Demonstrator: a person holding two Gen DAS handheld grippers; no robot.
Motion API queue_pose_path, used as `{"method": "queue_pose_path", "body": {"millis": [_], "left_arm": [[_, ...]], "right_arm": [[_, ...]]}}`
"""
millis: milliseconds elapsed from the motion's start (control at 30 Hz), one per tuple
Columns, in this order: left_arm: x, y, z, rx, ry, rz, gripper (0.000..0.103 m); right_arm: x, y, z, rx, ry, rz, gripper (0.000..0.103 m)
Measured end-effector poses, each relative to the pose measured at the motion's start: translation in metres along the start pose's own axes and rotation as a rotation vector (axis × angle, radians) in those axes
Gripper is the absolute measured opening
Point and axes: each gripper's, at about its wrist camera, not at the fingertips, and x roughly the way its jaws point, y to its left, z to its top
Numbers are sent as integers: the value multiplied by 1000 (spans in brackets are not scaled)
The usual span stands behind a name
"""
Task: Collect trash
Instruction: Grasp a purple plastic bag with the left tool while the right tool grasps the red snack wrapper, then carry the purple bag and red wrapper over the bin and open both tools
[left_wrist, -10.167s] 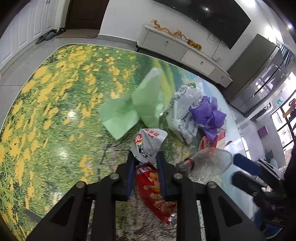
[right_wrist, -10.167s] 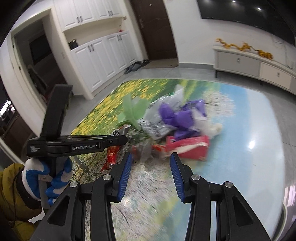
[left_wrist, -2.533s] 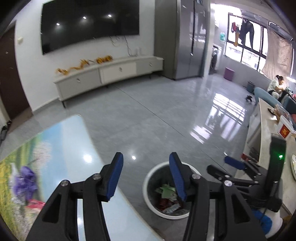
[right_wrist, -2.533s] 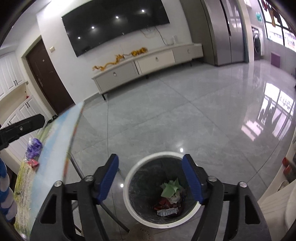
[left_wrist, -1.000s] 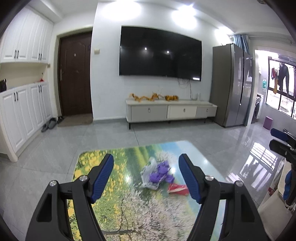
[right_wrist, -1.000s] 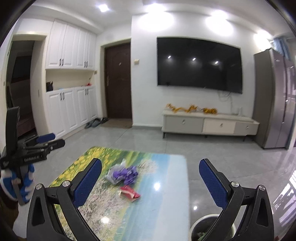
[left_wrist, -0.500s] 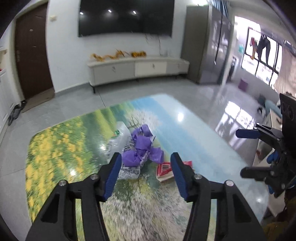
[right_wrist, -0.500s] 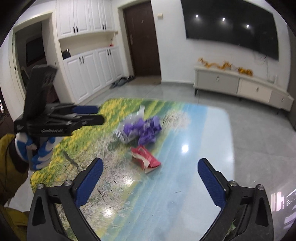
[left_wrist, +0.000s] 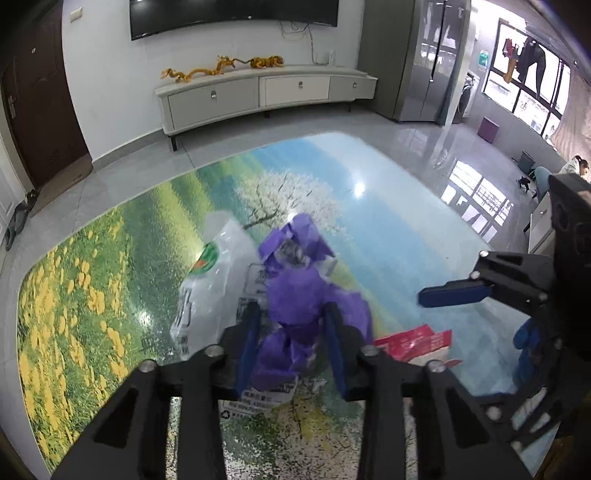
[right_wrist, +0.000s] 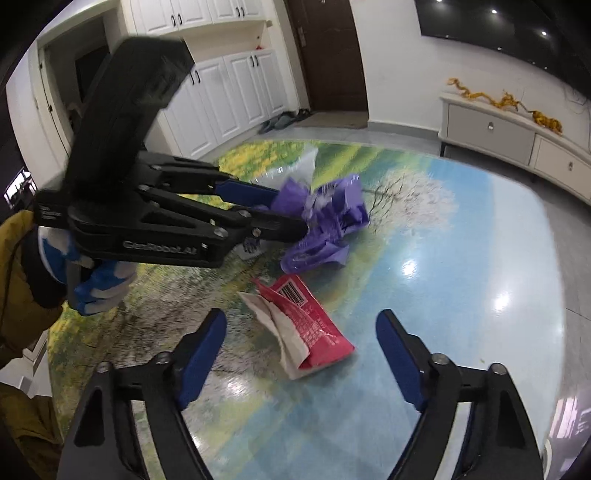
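Crumpled purple paper (left_wrist: 303, 291) lies on the landscape-print table (left_wrist: 110, 266), next to a clear plastic bag (left_wrist: 214, 291) with print. My left gripper (left_wrist: 291, 332) is open, its blue fingers on either side of the purple paper; it also shows in the right wrist view (right_wrist: 288, 210) at the paper (right_wrist: 328, 225). A red wrapper (right_wrist: 303, 328) lies flat in front of my right gripper (right_wrist: 303, 350), which is open wide just above it. The red wrapper also shows in the left wrist view (left_wrist: 413, 341).
A white TV cabinet (left_wrist: 258, 96) stands against the far wall under a black TV. A grey fridge (left_wrist: 424, 59) stands at the right. White cupboards (right_wrist: 229, 96) and a dark door line the other wall. The table's right edge (right_wrist: 554, 295) borders grey tile floor.
Both grippers have come down close to the table. The left gripper's fingers now straddle the purple paper. The right gripper now hovers over the red wrapper.
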Motion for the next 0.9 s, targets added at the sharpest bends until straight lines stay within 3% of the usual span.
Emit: {"method": "queue_pose_path", "body": {"millis": [167,367,433,900], "left_arm": [[-5,19,-8,-75,-16,17,28],[-26,34,-17,-155,-52,21,27],[-38,34,-20,-167,-70,9,27],[-126,4,-45,-176,-187,11,27]], "right_arm": [[0,3,0,-12,13,-5,38],[-8,12,-8,-6,24,-10,33],[-14,16,-12,5,16,-6,12],[-82,54,-46,33,-76,-33,6]]}}
